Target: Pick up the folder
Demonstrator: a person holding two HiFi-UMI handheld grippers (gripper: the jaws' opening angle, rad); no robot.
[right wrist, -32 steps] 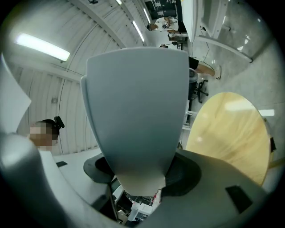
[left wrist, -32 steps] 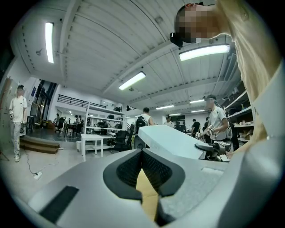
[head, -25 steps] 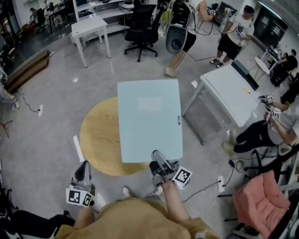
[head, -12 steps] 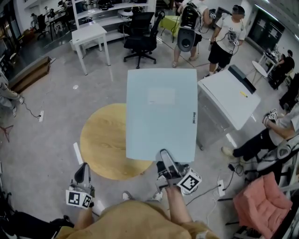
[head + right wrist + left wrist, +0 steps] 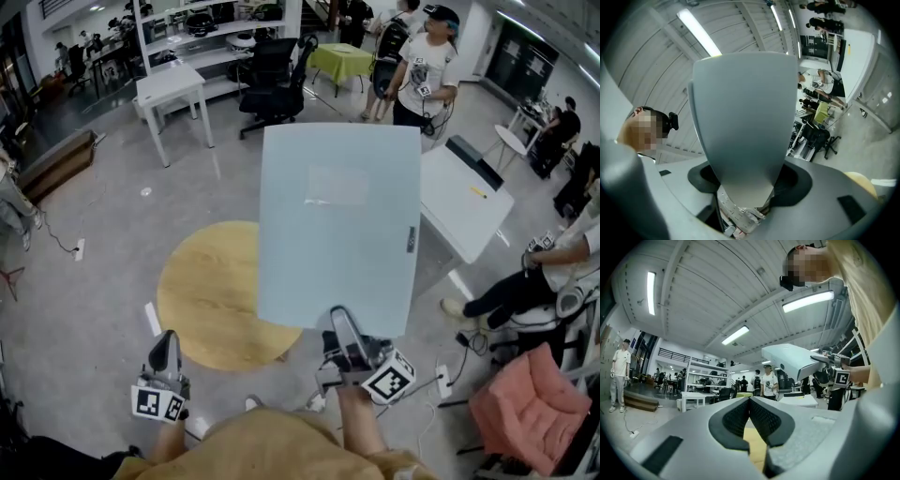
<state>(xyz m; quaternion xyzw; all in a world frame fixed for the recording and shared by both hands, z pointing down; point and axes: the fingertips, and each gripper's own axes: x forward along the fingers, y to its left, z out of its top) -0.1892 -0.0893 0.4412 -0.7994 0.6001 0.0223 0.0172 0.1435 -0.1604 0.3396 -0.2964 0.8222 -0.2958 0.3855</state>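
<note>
The folder (image 5: 337,225) is a large pale blue-grey one, held up in the air over the right side of the round wooden table (image 5: 206,291). My right gripper (image 5: 342,326) is shut on the middle of its near edge. In the right gripper view the folder (image 5: 745,122) rises broad and tilted upward from between the jaws of that gripper (image 5: 745,190), with paper edges showing at its base. My left gripper (image 5: 167,342) hangs at the table's near left, shut and holding nothing. In the left gripper view, the left gripper (image 5: 750,401) has its pads together, and the lifted folder (image 5: 794,359) shows at the right.
A white desk (image 5: 464,197) stands right of the table, with a seated person (image 5: 525,281) beyond it. Standing people (image 5: 427,66), a black office chair (image 5: 272,70) and a white table (image 5: 169,89) are at the back. A pink chair (image 5: 525,403) is at the near right.
My right gripper has risen with the folder, lifting it off the round table and bringing it closer to the head camera. The left gripper has barely shifted.
</note>
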